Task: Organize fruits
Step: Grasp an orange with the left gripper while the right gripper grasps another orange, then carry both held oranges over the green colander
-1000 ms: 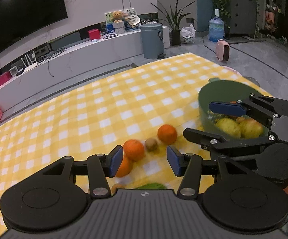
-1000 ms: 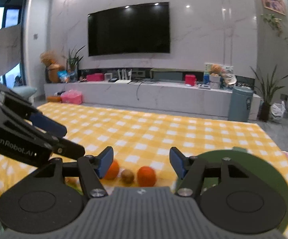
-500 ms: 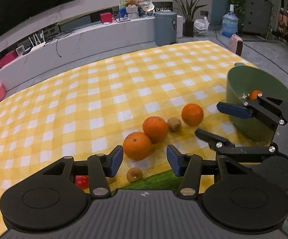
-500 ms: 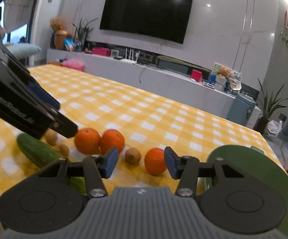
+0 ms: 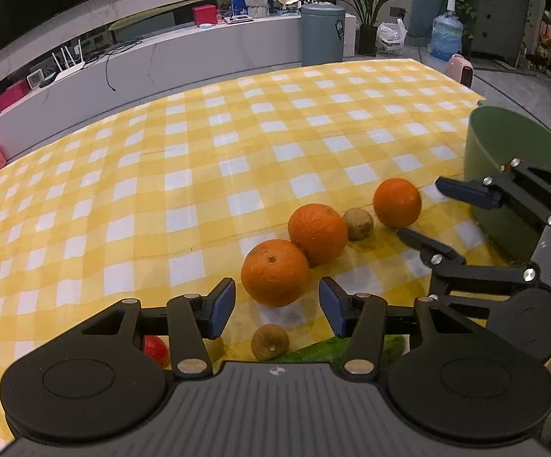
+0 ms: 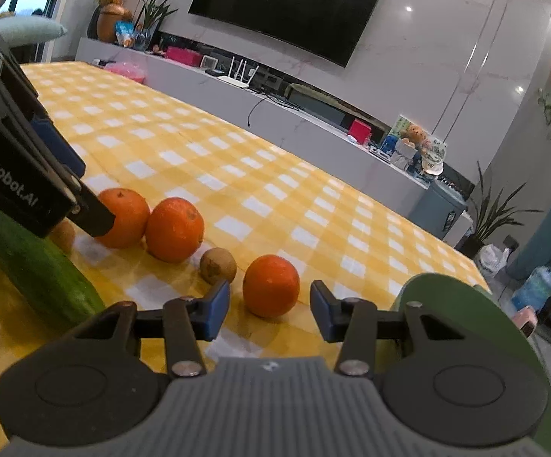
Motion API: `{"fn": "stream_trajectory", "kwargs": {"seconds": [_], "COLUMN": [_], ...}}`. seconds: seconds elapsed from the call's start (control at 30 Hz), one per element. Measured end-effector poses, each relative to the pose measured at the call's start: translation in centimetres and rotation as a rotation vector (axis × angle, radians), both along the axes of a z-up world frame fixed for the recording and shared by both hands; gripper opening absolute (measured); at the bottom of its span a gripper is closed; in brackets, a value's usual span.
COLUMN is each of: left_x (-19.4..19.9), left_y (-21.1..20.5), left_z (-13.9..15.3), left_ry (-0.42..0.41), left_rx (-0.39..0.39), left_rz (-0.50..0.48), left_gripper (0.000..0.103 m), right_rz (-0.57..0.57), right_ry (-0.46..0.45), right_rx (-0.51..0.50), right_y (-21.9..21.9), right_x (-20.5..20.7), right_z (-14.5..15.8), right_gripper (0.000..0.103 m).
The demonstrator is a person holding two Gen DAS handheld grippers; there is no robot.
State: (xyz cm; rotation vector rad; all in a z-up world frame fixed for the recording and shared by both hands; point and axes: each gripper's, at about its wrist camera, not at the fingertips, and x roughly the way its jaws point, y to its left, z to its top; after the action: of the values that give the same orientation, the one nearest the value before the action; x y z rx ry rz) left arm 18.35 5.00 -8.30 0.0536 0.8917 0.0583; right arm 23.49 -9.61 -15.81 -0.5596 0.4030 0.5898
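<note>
Right hand-held gripper [image 6: 268,307], round orange [image 6: 271,285]

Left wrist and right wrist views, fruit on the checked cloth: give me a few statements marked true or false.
1. Three oranges lie on the cloth. True: near orange, middle orange, far orange.
2. The right gripper grips an orange. False: its jaws are closing, but the far orange lies just ahead, untouched.
3. A kiwi lies between the middle and far oranges. True.
4. The green bowl stands left of the oranges. False: right, in the left wrist view.
5. The left gripper holds a cucumber. False: empty.
</note>
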Motion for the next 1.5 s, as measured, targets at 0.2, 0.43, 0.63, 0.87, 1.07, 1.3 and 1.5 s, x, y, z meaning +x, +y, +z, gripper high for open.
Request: {"fn": "stream_trajectory", "kwargs": {"seconds": [0.2,0.43,0.63,0.87,1.07,1.3,1.5], "left_x": [0.9,1.7,2.1,2.4,2.8,3.0,2.5], "left_y": [0.3,0.6,0.8,0.4,0.3,0.6,0.1], "left_z": [-1.1,-1.9,-2.2,-2.2,-2.4,-2.2,-0.9], "left_ry": [0.014,0.021,0.031,0.048,0.061,0.075,0.059], "left_rx": [-0.015,-0.02,-0.023,0.004,-0.004,-0.02,0.003], "left_rz": [-0.011,-0.007,-0.007,-0.014,-0.006,0.021,0.036], "left_gripper": [0.06,0.06,0.059,0.056,0.053,0.051,0.051], "right_rz": [-0.006,-0.006,0.01,0.033,0.039,0.043,0.046], "right_ry": [-0.025,-0.056,-0.075,-0.079,-0.079,-0.075,-0.046], "right_rx": [-0.033,-0.054,-0.047,-0.109,-0.101,-0.1,-0.072], "right_y": [0.7,1.1,1.2,2.1,1.7,1.6,1.3], "right_x": [0.5,0.9,1.2,0.8,0.8,0.9,0.9], "right_z": [-0.5,-0.9,-1.1,-1.7,-1.8,-1.7,-0.9], "right_gripper": [0.045,0.046,0.05,0.04,0.041,0.037,0.036]}}
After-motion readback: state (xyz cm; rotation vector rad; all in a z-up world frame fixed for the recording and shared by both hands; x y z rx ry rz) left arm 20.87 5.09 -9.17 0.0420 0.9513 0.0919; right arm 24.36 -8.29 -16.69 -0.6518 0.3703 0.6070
